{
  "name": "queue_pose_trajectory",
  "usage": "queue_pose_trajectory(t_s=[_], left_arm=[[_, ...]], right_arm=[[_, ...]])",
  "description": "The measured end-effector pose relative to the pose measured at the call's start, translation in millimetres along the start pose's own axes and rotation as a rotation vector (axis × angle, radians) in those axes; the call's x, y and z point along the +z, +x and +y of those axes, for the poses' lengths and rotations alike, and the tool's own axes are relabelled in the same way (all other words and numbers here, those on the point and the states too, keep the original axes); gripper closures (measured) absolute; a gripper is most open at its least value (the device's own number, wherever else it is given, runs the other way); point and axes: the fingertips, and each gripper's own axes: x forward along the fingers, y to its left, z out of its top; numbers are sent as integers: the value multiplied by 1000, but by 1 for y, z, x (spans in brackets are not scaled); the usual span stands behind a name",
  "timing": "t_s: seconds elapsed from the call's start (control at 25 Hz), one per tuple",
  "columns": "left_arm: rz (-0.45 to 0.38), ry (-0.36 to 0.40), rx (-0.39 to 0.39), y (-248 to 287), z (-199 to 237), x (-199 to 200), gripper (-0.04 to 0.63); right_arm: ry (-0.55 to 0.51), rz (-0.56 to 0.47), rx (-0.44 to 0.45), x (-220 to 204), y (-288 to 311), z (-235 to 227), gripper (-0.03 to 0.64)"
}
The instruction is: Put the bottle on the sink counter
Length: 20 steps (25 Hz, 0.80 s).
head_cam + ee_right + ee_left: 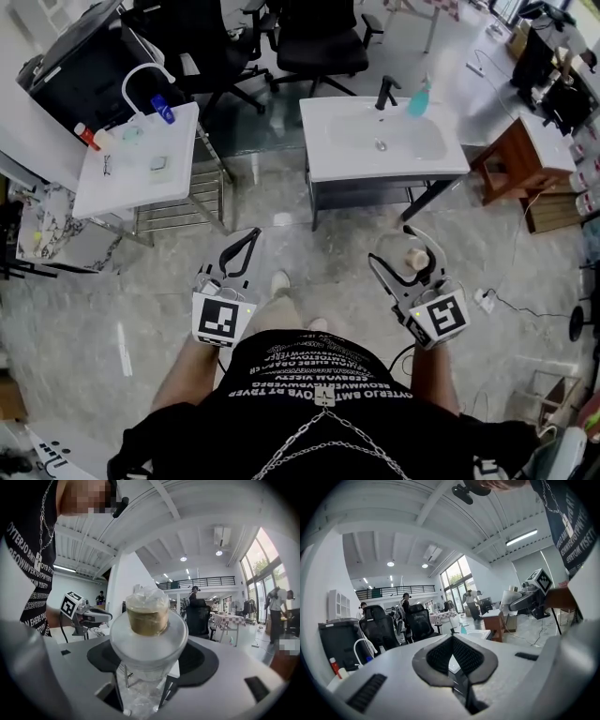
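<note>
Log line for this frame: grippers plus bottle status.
phase: hold | right gripper: shut on bottle | left gripper: shut, empty | sink counter: ahead, bottle not yet placed

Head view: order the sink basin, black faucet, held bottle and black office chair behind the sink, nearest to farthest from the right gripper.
1. bottle, in the jaws of the right gripper.
2. sink basin, ahead.
3. black faucet, at the basin's back.
4. black office chair, beyond the sink.
</note>
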Motion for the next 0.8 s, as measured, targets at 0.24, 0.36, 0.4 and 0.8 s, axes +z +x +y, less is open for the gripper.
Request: queue_pose_trajectory(t_s=[0.24,0.36,0.4,0.8], left_arm=[[-13,-8,-41,33,13,0,589],[-27,9,-62,50,24,3,589],[-31,14,-68,56,29,2,589],[-32,-16,-106,110,68,-3,589]], right_arm=[[4,0,-21,3,26,-12,284],[8,-6,-36,8,42,-20,284],[10,-10,-39,10,47,-22,284],[16,21,-62,17,100,-46,284]])
